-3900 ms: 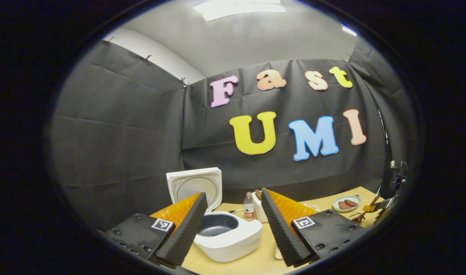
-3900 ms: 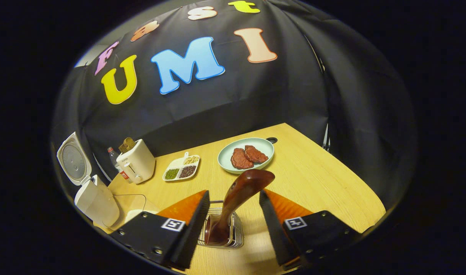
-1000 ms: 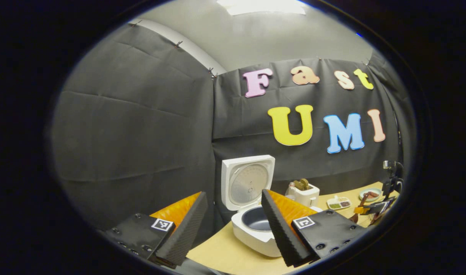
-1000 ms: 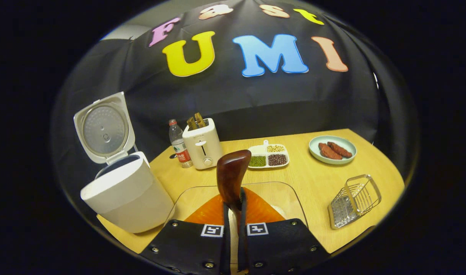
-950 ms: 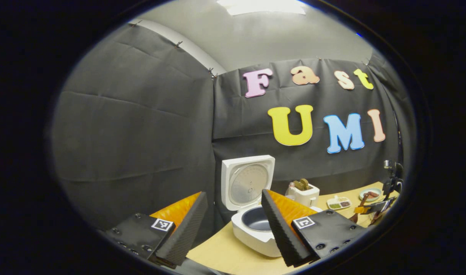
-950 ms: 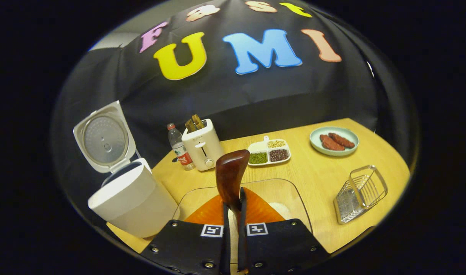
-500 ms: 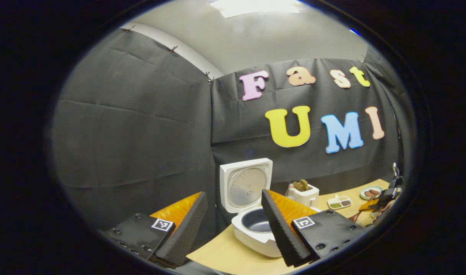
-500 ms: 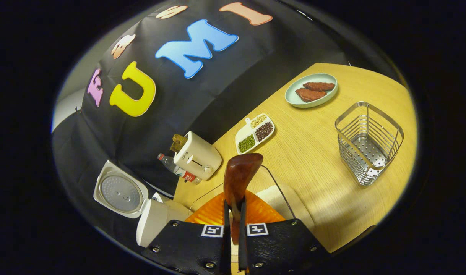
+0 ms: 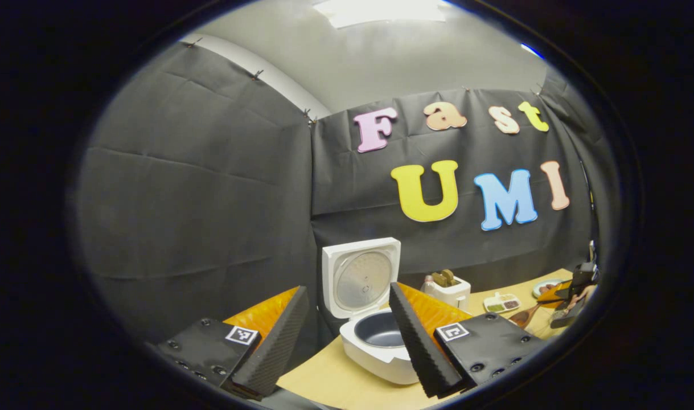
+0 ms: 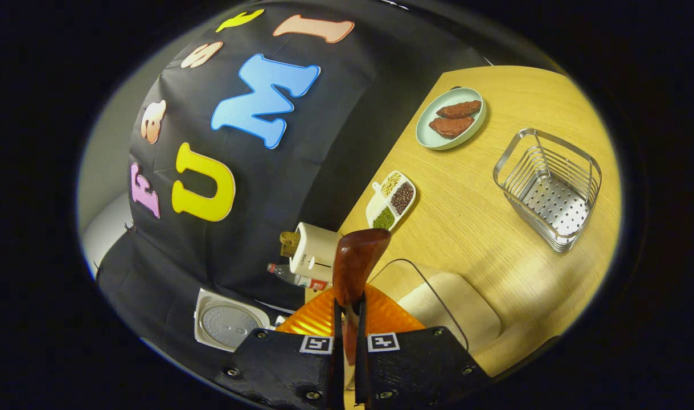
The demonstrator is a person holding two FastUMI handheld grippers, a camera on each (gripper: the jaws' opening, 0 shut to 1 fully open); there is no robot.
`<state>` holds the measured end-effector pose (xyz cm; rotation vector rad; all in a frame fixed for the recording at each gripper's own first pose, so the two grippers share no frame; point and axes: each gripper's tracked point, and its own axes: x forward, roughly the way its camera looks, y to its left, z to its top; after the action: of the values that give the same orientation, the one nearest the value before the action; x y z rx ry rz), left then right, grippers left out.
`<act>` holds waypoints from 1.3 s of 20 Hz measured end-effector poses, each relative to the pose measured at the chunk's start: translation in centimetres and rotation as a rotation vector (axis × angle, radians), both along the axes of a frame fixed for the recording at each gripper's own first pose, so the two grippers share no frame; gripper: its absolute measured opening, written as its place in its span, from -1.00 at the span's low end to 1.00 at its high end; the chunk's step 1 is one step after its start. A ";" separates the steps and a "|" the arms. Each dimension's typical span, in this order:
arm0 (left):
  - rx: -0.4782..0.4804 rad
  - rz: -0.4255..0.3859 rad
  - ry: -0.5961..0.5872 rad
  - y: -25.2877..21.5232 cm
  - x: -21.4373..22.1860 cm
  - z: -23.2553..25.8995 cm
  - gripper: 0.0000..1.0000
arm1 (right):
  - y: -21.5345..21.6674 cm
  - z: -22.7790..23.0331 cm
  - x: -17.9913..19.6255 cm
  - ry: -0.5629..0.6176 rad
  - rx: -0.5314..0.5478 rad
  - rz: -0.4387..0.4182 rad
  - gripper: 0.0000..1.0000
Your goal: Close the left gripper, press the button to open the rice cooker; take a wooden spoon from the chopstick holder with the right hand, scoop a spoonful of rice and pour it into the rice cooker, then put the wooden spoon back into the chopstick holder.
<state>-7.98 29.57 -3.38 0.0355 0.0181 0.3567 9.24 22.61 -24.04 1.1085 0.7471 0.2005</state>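
My right tongs point(image 10: 347, 319) are clamped tight on the handle of the wooden spoon point(image 10: 355, 265), the two fingers pressed against the stem with no gap showing. The spoon's long axis runs straight out ahead of the tongs, its rounded end foremost. The right gripper view is rolled steeply, so I judge the spoon is tipped over to one side.

Directly beneath and just ahead of the spoon lies the clear rice container point(image 10: 438, 290), holding a pale heap of rice point(image 10: 458, 310). The scoop turns on this relation: the rice lies below and slightly to the right of the spoon's end in that view, near but apart from it. I cannot tell whether any rice is on the spoon.

My left tongs point(image 9: 347, 336) stand wide open and hold nothing. Between their fingers, farther off, sits the rice cooker point(image 9: 381, 344) on the table point(image 9: 347, 384), lid up, dark inner pot exposed. The button step is done. The cooker lies to the spoon's left, so the loaded spoon must travel that way.

The chopstick holder point(image 10: 551, 188) stands upright, well apart to the right.
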 end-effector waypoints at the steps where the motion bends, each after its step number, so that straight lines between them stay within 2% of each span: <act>1: -0.007 0.003 0.002 0.1 0.1 -0.3 0.96 | 0.2 0.6 0.3 0.001 0.038 -0.008 -0.84; 6: -0.025 0.006 0.011 0.3 0.2 -0.9 0.96 | 3.6 3.6 1.2 0.031 0.217 0.003 -0.84; 11: -0.022 0.019 0.008 1.0 0.2 -1.1 0.96 | 7.9 6.8 2.0 -0.003 0.272 0.071 -0.85; 16: -0.027 0.053 0.017 2.2 -0.6 -1.7 0.96 | 13.0 9.2 2.5 -0.050 0.285 0.157 -0.85; 26: -0.045 0.154 0.056 5.1 -3.7 -3.5 0.96 | 22.7 10.4 1.6 -0.106 0.214 0.340 -0.84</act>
<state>-11.67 34.66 -6.84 -0.0005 0.0848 0.5093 10.86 45.30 -13.63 1.1568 0.8291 0.6351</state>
